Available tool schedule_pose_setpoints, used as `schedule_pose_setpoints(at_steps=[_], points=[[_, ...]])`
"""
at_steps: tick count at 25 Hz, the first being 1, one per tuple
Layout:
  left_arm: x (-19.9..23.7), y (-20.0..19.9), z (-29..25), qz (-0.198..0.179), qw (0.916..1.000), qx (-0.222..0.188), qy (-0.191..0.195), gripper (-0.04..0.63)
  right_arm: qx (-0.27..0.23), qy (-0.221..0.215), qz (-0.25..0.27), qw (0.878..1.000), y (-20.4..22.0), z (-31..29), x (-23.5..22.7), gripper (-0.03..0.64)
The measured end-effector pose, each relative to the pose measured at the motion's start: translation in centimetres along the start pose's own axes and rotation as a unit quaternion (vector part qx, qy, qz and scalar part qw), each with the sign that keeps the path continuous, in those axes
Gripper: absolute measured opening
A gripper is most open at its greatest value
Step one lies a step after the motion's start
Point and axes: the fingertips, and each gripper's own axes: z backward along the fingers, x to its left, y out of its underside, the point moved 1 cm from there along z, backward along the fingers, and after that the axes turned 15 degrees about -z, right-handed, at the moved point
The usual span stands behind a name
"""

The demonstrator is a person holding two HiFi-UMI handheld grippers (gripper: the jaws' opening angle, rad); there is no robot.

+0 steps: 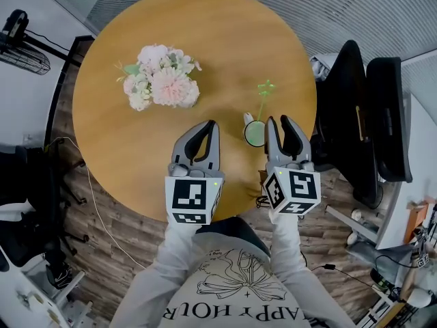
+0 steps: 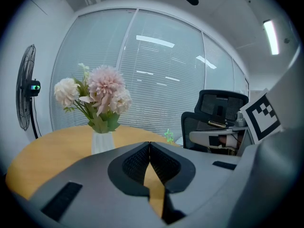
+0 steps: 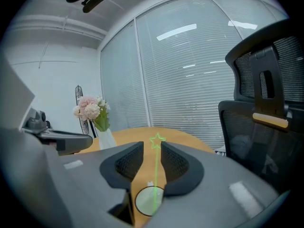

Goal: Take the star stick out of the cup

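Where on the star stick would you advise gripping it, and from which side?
Grip the stick on its bare stem between cup and star, from the near side: it stands nearly upright, and the open right tongs straddle it.

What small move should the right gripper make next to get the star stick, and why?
Probably ease the right gripper a little forward until the star stick lies well between its jaws. The jaws stand apart, the stick stands in the cup and lines up with the gap, and neither jaw touches it yet.
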Motion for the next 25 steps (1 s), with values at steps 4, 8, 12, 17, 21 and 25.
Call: schedule_pose_setpoints(at_steps=[4, 8, 12, 17, 21, 25], points=[[0.0, 0.5, -0.3, 0.002, 1.0000, 0.005, 0.002, 0.006, 0.005, 0.001, -0.002, 1.000, 0.4, -0.4, -0.2, 0.135], [0.1, 1.0, -0.7, 0.004, 0.9999, 0.011, 0.004, 0.008, 0.013, 0.000, -0.002, 1.000, 1.0, -1.1, -0.3, 0.145], [0.2, 1.4, -1.1, 0.007, 0.9998, 0.015, 0.007, 0.006, 0.019, 0.003, -0.001, 1.000, 1.4, -1.7, -0.5, 0.146], [0.4, 2.0, -1.6, 0.009, 0.9997, 0.020, 0.009, 0.008, 0.029, 0.005, 0.000, 1.000, 2.2, -2.5, -0.8, 0.146], [0.6, 2.5, -2.1, 0.011, 0.9996, 0.024, 0.012, 0.006, 0.036, 0.006, -0.001, 0.999, 2.9, -3.3, -1.0, 0.146], [0.7, 2.9, -2.5, 0.012, 0.9994, 0.028, 0.015, 0.006, 0.041, 0.006, -0.002, 0.999, 3.4, -3.9, -1.2, 0.145]])
